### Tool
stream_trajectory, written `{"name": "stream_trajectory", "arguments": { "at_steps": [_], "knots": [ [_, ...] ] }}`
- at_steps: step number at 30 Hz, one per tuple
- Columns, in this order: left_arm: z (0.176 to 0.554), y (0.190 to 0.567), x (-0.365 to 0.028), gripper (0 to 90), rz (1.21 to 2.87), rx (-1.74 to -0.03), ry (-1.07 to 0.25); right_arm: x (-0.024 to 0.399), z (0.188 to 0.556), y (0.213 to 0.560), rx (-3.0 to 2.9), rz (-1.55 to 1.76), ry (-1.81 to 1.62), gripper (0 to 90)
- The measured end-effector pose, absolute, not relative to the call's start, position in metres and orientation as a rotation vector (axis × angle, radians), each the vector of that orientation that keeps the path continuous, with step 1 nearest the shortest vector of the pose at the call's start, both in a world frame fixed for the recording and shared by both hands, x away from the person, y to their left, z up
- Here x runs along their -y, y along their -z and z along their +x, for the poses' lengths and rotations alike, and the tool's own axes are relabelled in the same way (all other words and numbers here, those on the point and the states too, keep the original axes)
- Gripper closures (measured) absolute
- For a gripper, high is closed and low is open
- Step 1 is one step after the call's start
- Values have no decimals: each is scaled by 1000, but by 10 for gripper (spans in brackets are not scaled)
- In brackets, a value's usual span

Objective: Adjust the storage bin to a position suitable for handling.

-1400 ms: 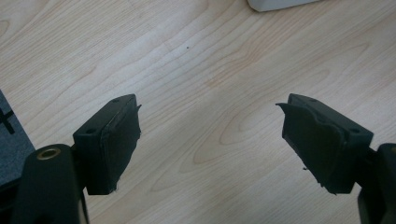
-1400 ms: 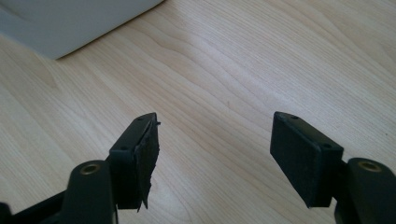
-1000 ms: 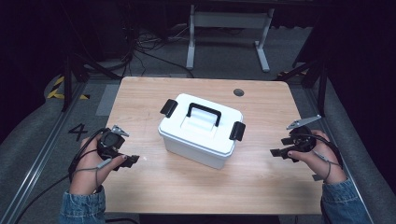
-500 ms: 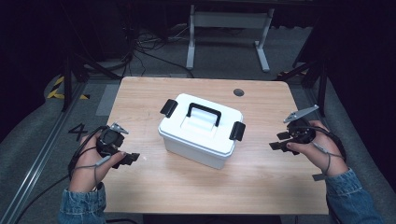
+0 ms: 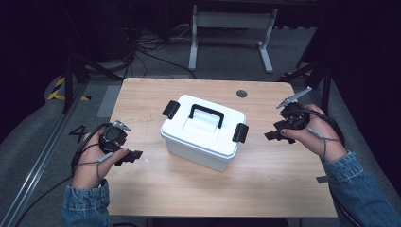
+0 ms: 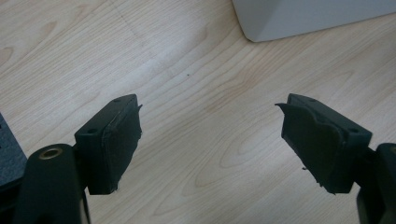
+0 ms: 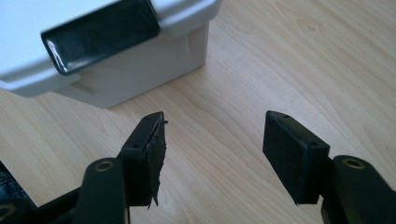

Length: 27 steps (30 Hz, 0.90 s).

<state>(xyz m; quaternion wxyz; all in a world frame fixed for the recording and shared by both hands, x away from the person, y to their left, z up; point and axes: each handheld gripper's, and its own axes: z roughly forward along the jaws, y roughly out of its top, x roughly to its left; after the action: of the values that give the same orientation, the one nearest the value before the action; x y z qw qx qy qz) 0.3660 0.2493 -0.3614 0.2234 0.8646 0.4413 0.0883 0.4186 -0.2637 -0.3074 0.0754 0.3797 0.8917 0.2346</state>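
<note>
Hovering right gripper (image 5: pixel 275 132) beside white storage box (image 5: pixel 203 132), jaws spread, nothing between; jaws just reopened slightly after partial closing. Black latch (image 7: pixel 100 32) on box end just ahead of right jaws, not touched. Left gripper (image 5: pixel 134 155) low over wooden table (image 5: pixel 265 184), jaws wide apart, empty, box corner near. Box mid-table, lid on, black handle (image 5: pixel 206 115) on top, latches at both ends.

Wooden table (image 5: pixel 189 189) carries 1 white box (image 5: pixel 203 137).
</note>
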Motion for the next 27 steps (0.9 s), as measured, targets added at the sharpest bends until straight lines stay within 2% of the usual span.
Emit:
{"name": "stream_trajectory", "arguments": {
  "at_steps": [17,27],
  "knots": [
    [381,363,-240,200,2420,-1197,-223,215,440,269,-2700,1026,-768,414],
    [387,363,-241,222,2428,-1241,-240,174,454,263,-2760,926,-824,428]
  ]
}}
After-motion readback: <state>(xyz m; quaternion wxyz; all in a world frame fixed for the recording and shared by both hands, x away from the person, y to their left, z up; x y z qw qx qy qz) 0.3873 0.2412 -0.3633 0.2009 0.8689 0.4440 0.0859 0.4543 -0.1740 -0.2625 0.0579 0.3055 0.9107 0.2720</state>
